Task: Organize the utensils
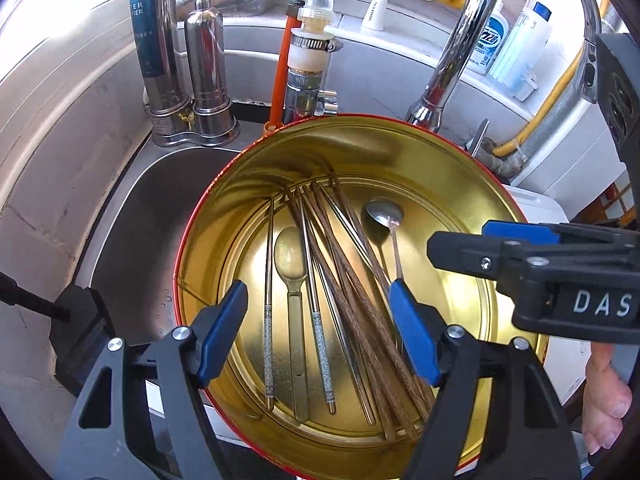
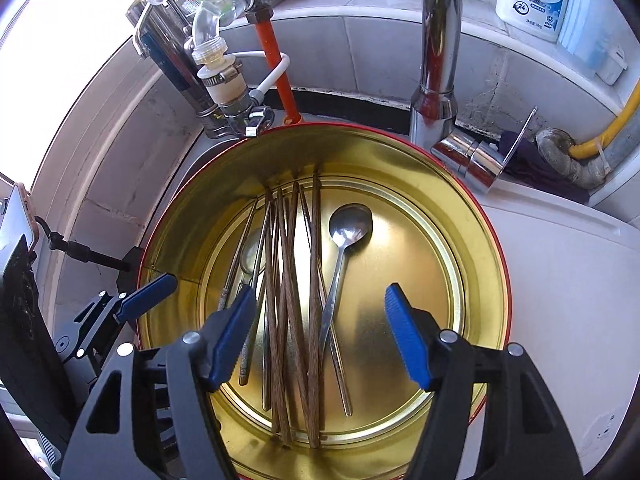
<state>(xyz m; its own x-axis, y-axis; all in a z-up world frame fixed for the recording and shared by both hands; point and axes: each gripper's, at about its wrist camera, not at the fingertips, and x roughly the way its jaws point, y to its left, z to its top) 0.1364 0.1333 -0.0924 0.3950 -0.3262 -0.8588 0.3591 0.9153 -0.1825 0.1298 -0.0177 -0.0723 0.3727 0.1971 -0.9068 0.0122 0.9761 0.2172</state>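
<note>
A: Item one — round gold-lined tin with a red outer rim (image 1: 472, 184), sitting at the sink's edge. Contents: dark brown wooden chopsticks (image 1: 344, 280), patterned silver metal chopsticks (image 1: 320, 336), a gold-toned spoon (image 1: 294, 276) on the left, a long-handled silver spoon (image 2: 344, 248) on the right. All lie loose and crossed on the tin's floor.

B: Grippers?

A: Left gripper (image 1: 320, 332) — blue pads spread wide, nothing between them, poised over the chopsticks. Right gripper (image 2: 320, 336) — likewise wide and empty, above the near end of the wooden bundle and the silver spoon's handle.

B: Hazards?

A: Likely these: closing on the crossed pile could catch several sticks together, or pinch one near its end so it pivots and slips. The two grippers hover close over one tin — they could knock each other. A sideways drag might nudge the tin toward the stainless steel sink basin (image 1: 132, 216) on its far left.
</note>
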